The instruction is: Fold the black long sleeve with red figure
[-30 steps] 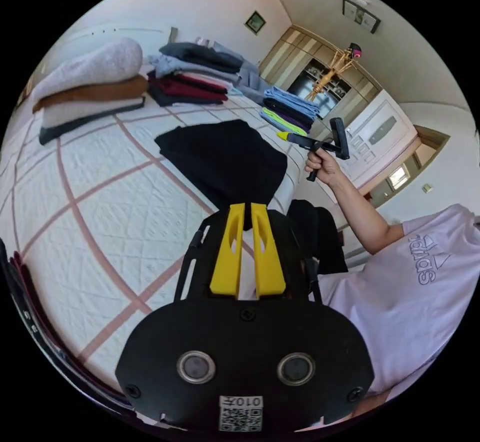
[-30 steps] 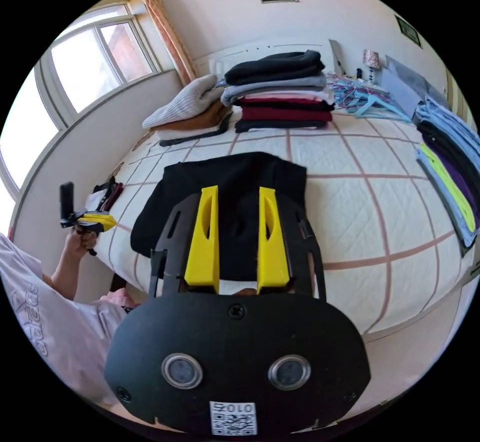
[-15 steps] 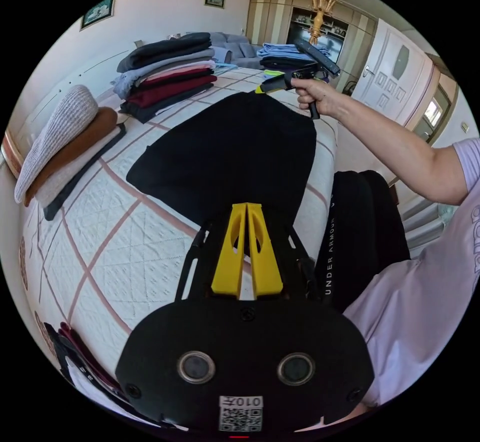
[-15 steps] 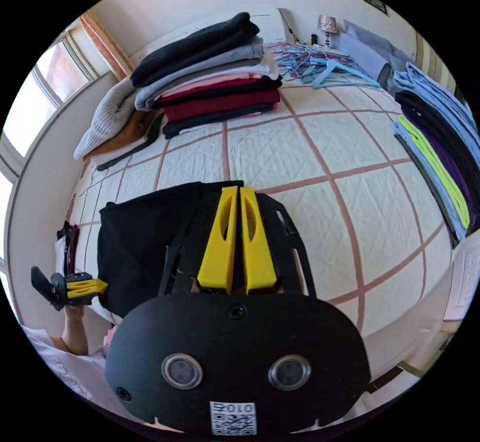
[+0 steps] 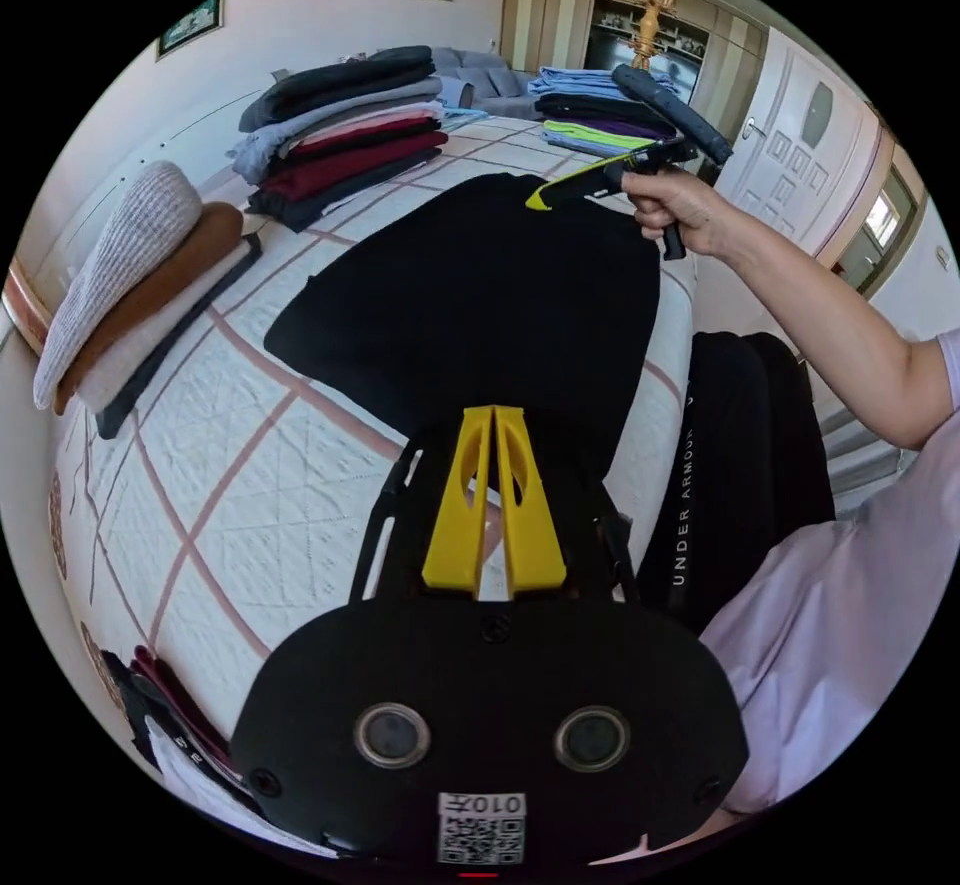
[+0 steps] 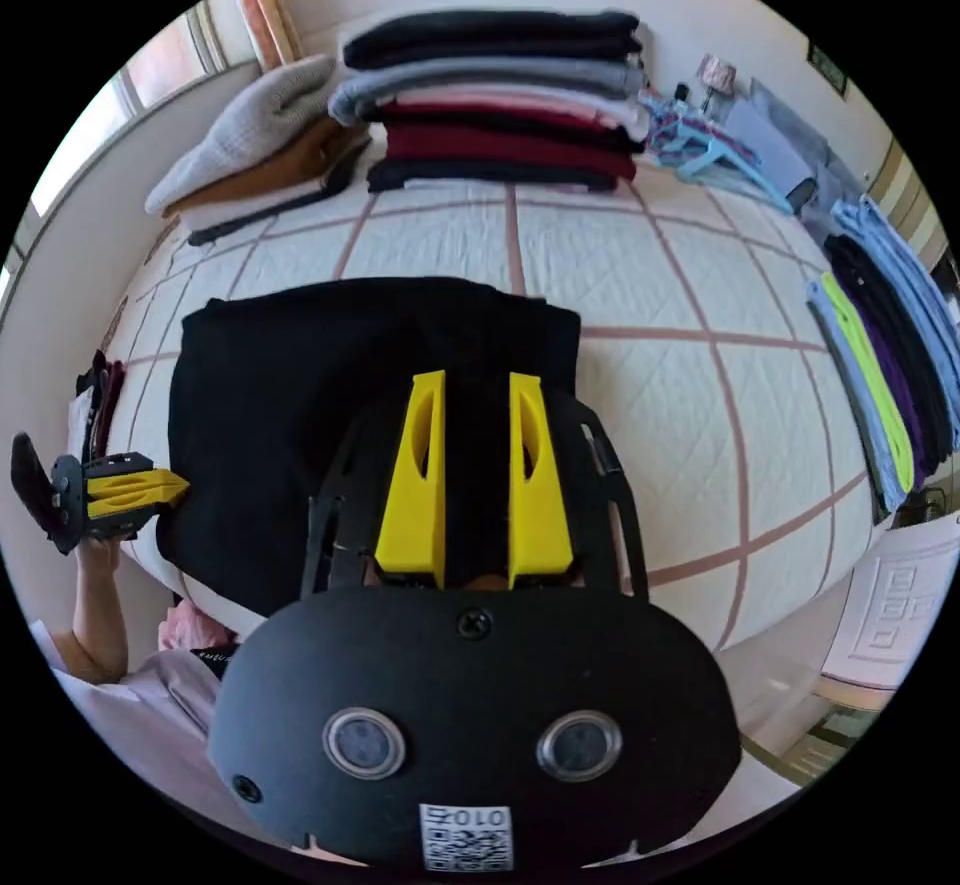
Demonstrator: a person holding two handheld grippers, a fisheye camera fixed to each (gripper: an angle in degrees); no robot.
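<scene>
The near edge of the black long sleeve (image 5: 470,305) is hidden behind the left gripper (image 5: 493,420). No red figure can be seen on its cloth. Part of the shirt is covered by the right gripper (image 6: 475,390). The dark clothes (image 5: 150,705) at the bed's (image 5: 230,485) corner are cut off by the picture's edge.
</scene>
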